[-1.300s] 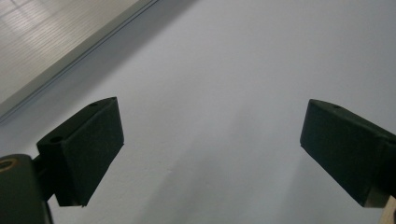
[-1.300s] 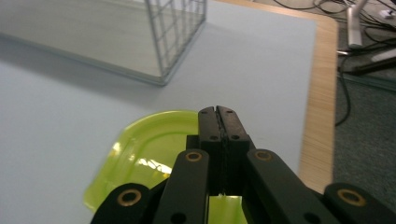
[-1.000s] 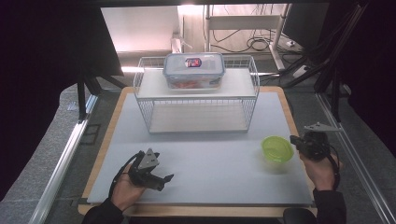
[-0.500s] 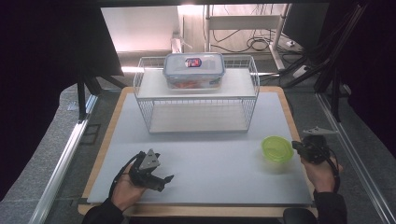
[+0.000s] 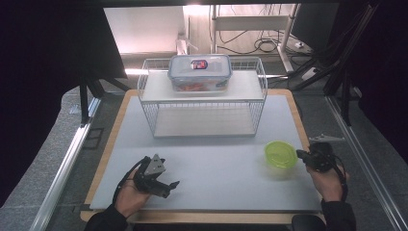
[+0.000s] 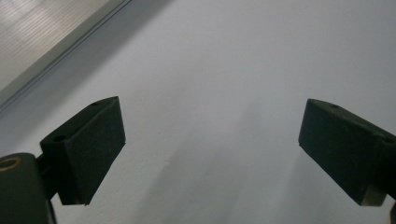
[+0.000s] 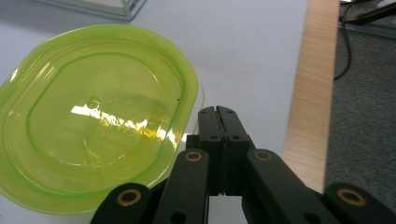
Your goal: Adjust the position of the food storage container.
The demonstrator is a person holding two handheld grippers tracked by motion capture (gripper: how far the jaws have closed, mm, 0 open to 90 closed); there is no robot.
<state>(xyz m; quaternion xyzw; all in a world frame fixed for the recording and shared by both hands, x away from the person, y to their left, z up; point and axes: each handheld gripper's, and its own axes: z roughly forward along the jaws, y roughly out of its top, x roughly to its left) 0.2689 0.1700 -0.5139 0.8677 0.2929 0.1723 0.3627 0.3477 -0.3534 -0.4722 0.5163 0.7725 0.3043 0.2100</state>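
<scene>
We noted the right gripper (image 7: 219,114) closed on nothing beside the green lid (image 7: 95,116); left gripper (image 6: 212,140) stood wide.

looks like a lab recording setup, white mat (image 5: 207,159) on a wood-edged table (image 5: 300,125), dark curtains round it, metal frame rails (image 5: 67,163), loose cables (image 5: 262,45) on the floor behind, monitor (image 5: 312,21) at the back

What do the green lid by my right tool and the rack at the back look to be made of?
The green lid looks like translucent glossy plastic: light glints off it and the mat shows faintly through. The rack looks like thin white-coated metal wire, judging by its fine open grid; its shelf seems a matte white panel, material unclear.
</scene>
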